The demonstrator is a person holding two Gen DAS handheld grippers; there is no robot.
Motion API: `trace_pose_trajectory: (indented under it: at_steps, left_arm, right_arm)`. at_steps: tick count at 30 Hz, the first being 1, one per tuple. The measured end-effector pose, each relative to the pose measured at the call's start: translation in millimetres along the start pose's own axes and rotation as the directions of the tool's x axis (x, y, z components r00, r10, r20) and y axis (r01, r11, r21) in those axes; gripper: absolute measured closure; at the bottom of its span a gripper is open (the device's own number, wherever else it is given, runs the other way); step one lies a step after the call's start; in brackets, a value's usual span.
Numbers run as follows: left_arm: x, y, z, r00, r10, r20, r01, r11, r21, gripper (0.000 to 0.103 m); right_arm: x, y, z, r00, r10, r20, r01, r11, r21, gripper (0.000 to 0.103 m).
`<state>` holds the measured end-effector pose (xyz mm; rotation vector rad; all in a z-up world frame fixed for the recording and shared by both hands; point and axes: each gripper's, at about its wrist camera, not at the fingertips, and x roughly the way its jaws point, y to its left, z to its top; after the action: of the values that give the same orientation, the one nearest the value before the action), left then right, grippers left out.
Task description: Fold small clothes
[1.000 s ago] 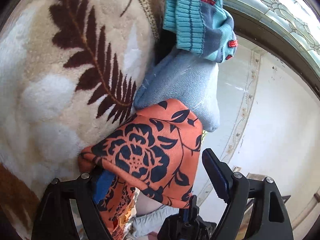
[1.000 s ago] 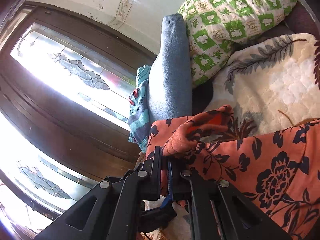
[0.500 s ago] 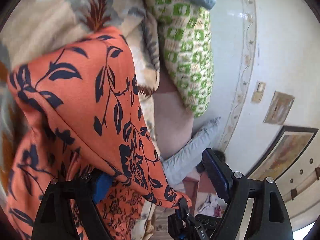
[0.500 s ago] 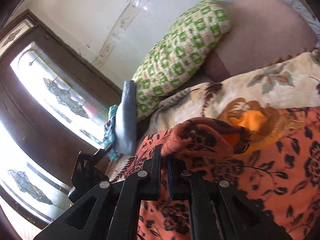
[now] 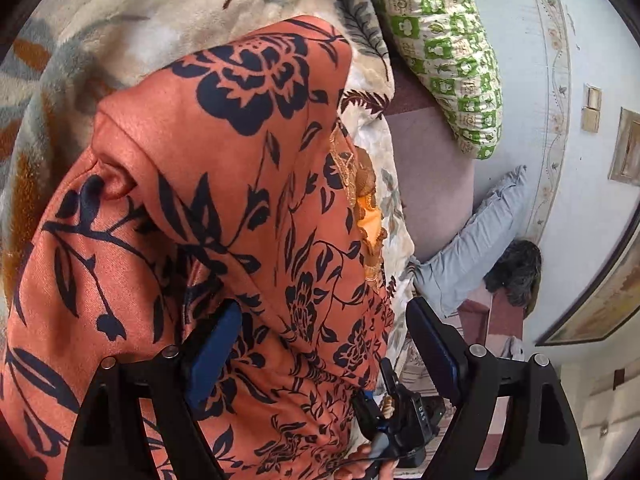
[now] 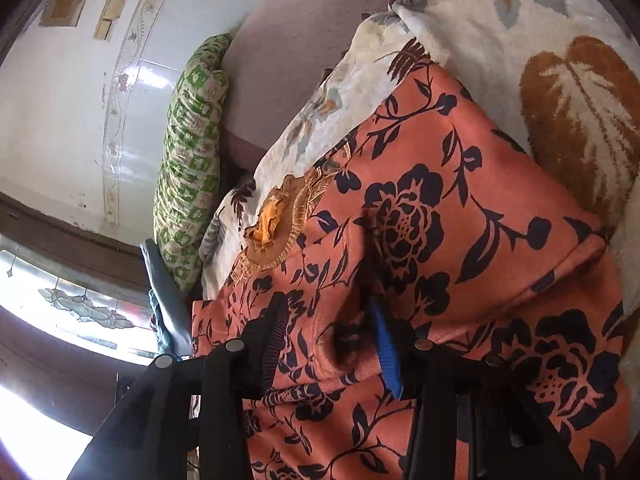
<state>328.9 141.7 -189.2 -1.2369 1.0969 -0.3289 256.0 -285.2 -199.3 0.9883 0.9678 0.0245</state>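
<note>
An orange garment with a dark blue flower print (image 5: 224, 184) lies on a cream leaf-patterned blanket (image 5: 120, 28). It has a gold embroidered neckline (image 6: 280, 220) and shows folded over itself in the right wrist view (image 6: 460, 208). My left gripper (image 5: 320, 332) is open, its jaws wide apart just above the cloth near the garment's right edge. My right gripper (image 6: 328, 324) is open too, its jaws straddling a raised fold of the garment without pinching it.
A green and white patterned pillow (image 5: 444, 48) lies at the bed's head, also seen in the right wrist view (image 6: 188, 160). A grey cloth (image 5: 472, 248) hangs beside the bed. A stained-glass window (image 6: 80, 304) is at the left.
Both grippers swung across the bed with the garment. The right gripper, shut on the orange cloth before, has opened. The garment now lies folded on the blanket.
</note>
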Motion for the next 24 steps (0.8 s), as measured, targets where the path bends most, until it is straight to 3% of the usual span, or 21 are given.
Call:
trace_pose_trajectory:
  at_steps: [1,2,4,5,6,9,13,15,18,20,22,24]
  left_arm:
    - [0.8,2.0,-0.4,1.0,0.003,-0.002,-0.003,1.0,-0.01,0.019]
    - [2.4,2.0,0.8,1.0,0.01,-0.004,-0.01,1.0,-0.015,0.02]
    - [-2.8,3.0,-6.9,1.0,0.009,0.001,-0.009,1.0,-0.003,0.02]
    - [-5.2,-3.7,-12.5,1.0,0.008,0.007,-0.009,1.0,0.017,0.02]
    - [-5.1,-7.8,-15.1,1.0,0.019,0.014,-0.02,0.999,0.04,0.02]
    - [6.0,-12.0,-23.2,0.999,0.045,0.009,-0.045,0.995,0.084,0.02]
    - [35.0,-3.6,-32.5,0.995,0.082,-0.049,-0.079,0.995,0.057,0.021]
    - [31.6,-7.8,-39.2,0.994,0.078,-0.077,-0.073,0.995,0.067,0.021]
    - [8.8,-26.4,-49.4,0.99,0.081,-0.116,-0.063,0.987,0.149,0.021]
    - [-19.5,-44.8,-51.8,0.992,0.079,-0.102,-0.054,0.972,0.229,0.021]
    - [-46.5,-66.6,-47.3,0.993,0.106,-0.054,-0.083,0.942,0.324,0.019]
    - [-57.0,-87.8,-35.6,0.982,0.188,-0.01,-0.166,0.888,0.428,0.013]
  right_arm:
    - [10.0,-2.1,0.4,0.999,-0.017,-0.03,0.018,1.0,0.02,0.06]
    - [13.5,-0.4,0.3,0.999,-0.016,-0.034,0.016,1.0,0.023,0.069]
    - [5.8,17.3,7.2,1.0,0.012,-0.004,-0.012,0.998,-0.057,0.099]
    - [-7.4,27.3,9.5,0.998,0.031,0.046,-0.025,0.993,-0.114,0.099]
    - [-19.4,36.6,14.0,0.995,0.053,0.084,-0.039,0.986,-0.16,0.099]
    - [-42.6,42.1,28.5,0.986,0.013,0.168,0.027,0.972,-0.234,0.099]
    - [-27.3,2.6,39.4,0.971,-0.195,0.141,0.223,0.948,-0.225,0.098]
    - [-18.1,-13.2,34.9,0.961,-0.257,0.107,0.275,0.934,-0.228,0.096]
    - [-30.0,-21.0,28.4,0.973,-0.204,0.107,0.222,0.956,-0.19,0.091]
    - [-42.9,-20.2,26.8,0.983,-0.15,0.107,0.168,0.969,-0.183,0.078]
    - [-56.7,-15.4,27.5,0.983,-0.13,0.132,0.155,0.968,-0.196,0.067]
    - [-63.9,-12.8,33.9,0.981,-0.128,0.148,0.156,0.969,-0.193,0.064]
